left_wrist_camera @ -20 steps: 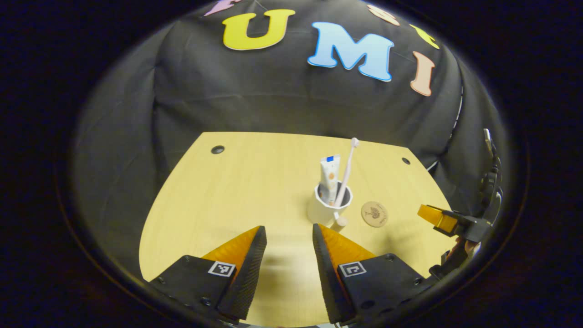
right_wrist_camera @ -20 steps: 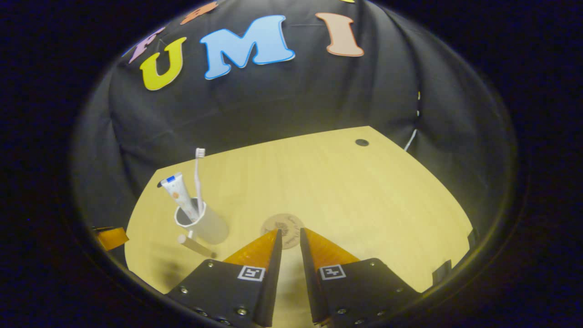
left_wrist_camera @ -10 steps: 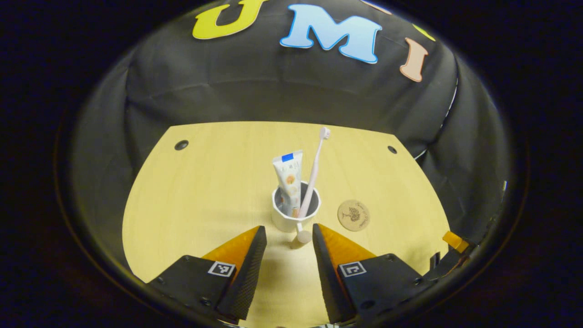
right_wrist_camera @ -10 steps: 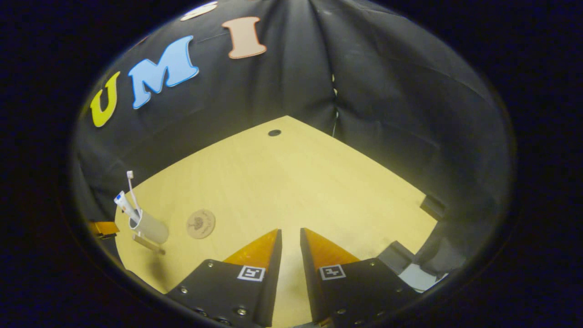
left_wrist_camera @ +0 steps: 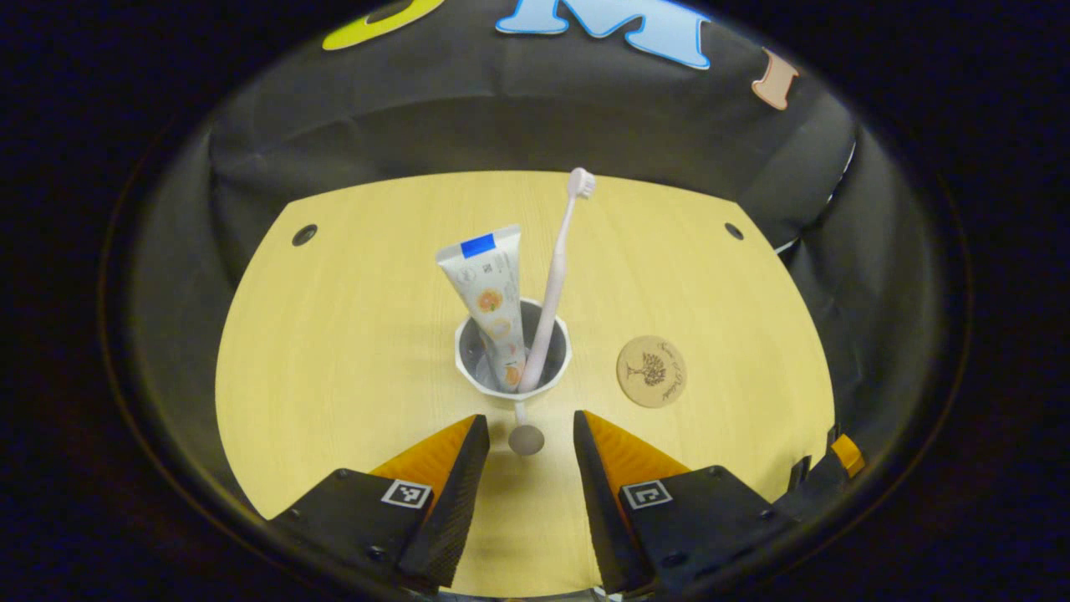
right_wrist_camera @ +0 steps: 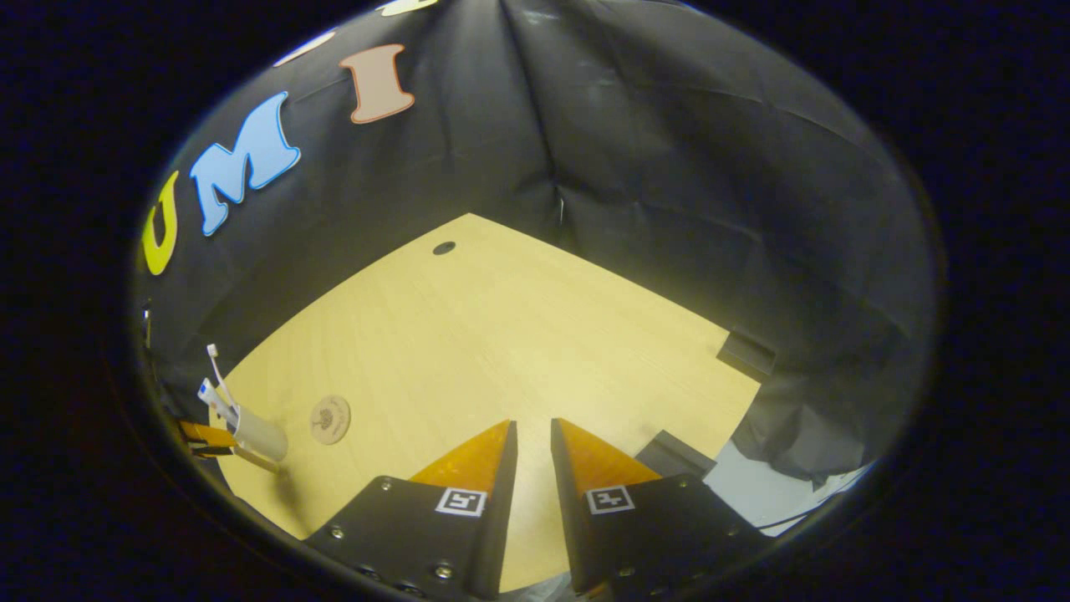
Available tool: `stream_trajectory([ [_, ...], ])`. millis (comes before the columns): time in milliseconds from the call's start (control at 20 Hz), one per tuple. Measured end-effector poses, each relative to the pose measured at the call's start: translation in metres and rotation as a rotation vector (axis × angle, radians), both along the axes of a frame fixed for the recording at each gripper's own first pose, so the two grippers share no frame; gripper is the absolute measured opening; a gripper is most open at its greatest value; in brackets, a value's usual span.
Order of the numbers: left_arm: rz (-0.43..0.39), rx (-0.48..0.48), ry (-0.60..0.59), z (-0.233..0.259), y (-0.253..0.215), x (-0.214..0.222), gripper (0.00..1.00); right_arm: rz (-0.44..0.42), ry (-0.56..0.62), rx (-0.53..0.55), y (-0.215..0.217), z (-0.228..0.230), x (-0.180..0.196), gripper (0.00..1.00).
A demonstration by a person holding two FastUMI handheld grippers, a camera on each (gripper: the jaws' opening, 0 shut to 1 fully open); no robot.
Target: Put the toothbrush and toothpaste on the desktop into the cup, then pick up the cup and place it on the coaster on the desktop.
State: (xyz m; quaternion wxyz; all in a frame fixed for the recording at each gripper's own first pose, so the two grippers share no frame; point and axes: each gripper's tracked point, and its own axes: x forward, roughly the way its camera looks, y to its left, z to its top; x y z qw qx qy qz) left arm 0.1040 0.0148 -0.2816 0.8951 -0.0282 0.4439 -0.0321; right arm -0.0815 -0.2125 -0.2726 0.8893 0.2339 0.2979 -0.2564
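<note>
Pale wood table, cup loaded, coaster bare

Pale wood makes up the table (left_wrist_camera: pixel 351 351), whose far edge runs along the black cloth wall (left_wrist_camera: pixel 518 125), with a dark round hole near each far corner. Left tongs (left_wrist_camera: pixel 524 431) hover low over the near part of the table, fingers spread apart with nothing between them, pointed at the cup. Right tongs (right_wrist_camera: pixel 533 435) sit over the table's near edge toward its right side, fingers close together with a narrow gap and nothing held; in the left gripper view a bit of them shows at the near right corner.

White cup (left_wrist_camera: pixel 512 359) stands upright about midway across the table, just ahead of the left tongs and not touched by them. Inside it the toothpaste (left_wrist_camera: pixel 489 297) leans toward the left edge, crimped end up. Beside it the toothbrush (left_wrist_camera: pixel 556 276) leans the other way, bristles at the top. Round brown coaster (left_wrist_camera: pixel 651 371) lies flat just beside the cup toward the right edge, apart from it. In the right gripper view the cup (right_wrist_camera: pixel 257 435) and coaster (right_wrist_camera: pixel 330 419) appear far off
</note>
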Motion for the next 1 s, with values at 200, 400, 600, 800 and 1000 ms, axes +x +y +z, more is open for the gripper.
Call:
stream_trajectory([
  [200,0.008,0.019,0.109,-0.027,0.001,0.007,0.62,0.009,0.003,0.012,-0.001,-0.006,-0.012,0.29],
  [400,0.029,0.044,0.207,-0.051,0.007,0.018,0.65,0.012,0.013,0.028,-0.002,-0.016,-0.027,0.29],
  [600,0.051,0.062,0.241,-0.067,0.008,0.025,0.67,0.006,0.018,0.044,-0.006,-0.022,-0.03,0.29],
  [800,0.058,0.065,0.258,-0.077,0.005,0.028,0.57,0.002,0.013,0.051,-0.011,-0.021,-0.025,0.29],
  [1000,0.066,0.067,0.26,-0.08,0.004,0.029,0.35,0.019,0.013,0.062,-0.01,-0.023,-0.019,0.29],
])
